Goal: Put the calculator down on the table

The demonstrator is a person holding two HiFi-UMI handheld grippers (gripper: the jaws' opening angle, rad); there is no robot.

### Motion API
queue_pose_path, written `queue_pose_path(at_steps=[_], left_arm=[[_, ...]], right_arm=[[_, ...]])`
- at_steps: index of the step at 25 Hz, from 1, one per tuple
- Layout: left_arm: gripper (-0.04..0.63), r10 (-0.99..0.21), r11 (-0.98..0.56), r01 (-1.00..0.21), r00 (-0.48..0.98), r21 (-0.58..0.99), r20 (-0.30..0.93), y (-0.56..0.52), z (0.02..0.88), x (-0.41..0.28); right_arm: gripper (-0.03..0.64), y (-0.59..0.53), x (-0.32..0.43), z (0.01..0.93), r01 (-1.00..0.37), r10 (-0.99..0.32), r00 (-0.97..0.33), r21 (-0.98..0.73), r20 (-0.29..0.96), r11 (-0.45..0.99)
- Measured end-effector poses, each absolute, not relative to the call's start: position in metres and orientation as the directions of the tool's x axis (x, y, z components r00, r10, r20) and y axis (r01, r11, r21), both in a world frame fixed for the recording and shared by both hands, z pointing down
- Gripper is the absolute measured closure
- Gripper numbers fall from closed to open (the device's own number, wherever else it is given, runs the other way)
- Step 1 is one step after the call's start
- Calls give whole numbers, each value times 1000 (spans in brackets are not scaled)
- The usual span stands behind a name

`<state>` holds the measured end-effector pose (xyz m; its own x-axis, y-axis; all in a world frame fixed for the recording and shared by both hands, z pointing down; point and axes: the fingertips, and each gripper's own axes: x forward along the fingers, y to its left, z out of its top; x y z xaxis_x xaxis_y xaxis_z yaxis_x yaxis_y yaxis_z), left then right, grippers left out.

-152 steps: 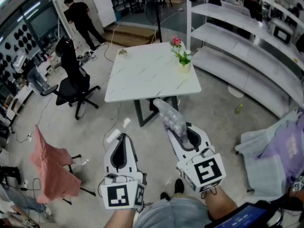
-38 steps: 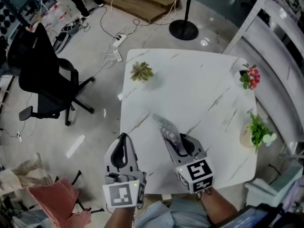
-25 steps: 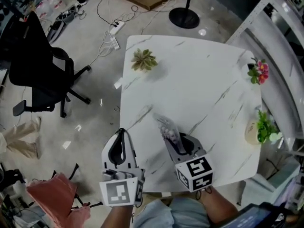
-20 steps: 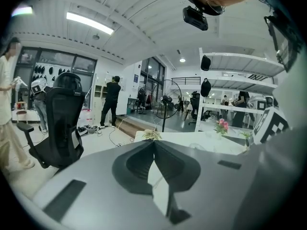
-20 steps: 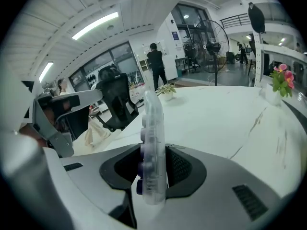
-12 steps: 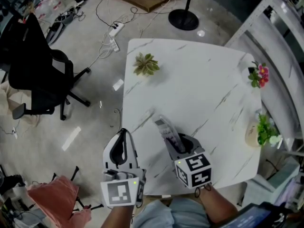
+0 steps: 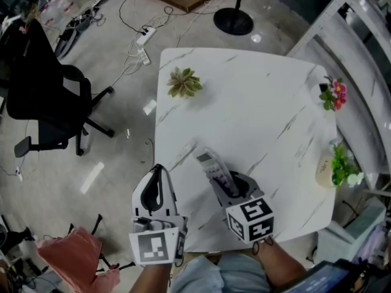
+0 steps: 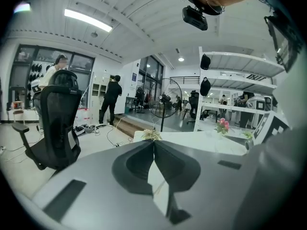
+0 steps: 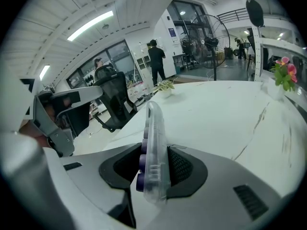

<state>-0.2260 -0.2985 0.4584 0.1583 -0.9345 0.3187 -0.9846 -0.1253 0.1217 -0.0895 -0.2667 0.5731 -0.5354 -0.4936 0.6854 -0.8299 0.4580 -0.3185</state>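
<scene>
A clear calculator (image 7: 212,165) with purple keys stands on edge between the jaws of my right gripper (image 7: 220,185), which is shut on it. Its far end sticks out past the fingertips, low over the near part of the white marble table (image 7: 256,96). In the right gripper view the calculator (image 9: 154,152) has its keys facing left, and the right gripper (image 9: 156,163) points down at the tabletop. My left gripper (image 7: 157,171) hangs beside the table's left edge, over the floor. In the left gripper view the left gripper (image 8: 154,143) is shut on nothing.
On the table stand a small succulent (image 7: 184,82) at the far left, pink flowers (image 7: 333,94) at the far right and a green plant in a pot (image 7: 337,166) on the right edge. A black office chair (image 7: 36,96) stands left of the table, a fan base (image 7: 233,22) behind it.
Since the earliest frame I have come up to the table and now look down on it. Over the last second both grippers have stayed nearly still, the calculator still in the right one.
</scene>
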Motion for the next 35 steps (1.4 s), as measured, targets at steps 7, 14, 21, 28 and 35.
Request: queue_pose_path(at_steps=[7,14,21,28,35], left_arm=[[588,-925,-139,-983,174,123,338,-301,461,-219],[588,-927,-157,-983,179,93,328,-305,461,-215],[588,-924,-171,-981,190,86,331,-309,461,-206],[586,-925,-184,-980,200,80,323,-310,455,-194],[586,-933,-183,-980,197,75,300,-300,439,-183]], right_arm=[[434,-272,-77,576,-833,-502,-540,-339,676,438],[410,-277,-62,582,-832,-509,-552,-388,661,397],[380,-281,-48,593,-826,-496,-563,-436,661,356],[367,-284,-38,603,-812,-478,-583,-472,657,343],[367,-290,-27,578,-819,-536,-573,-448,620,359]])
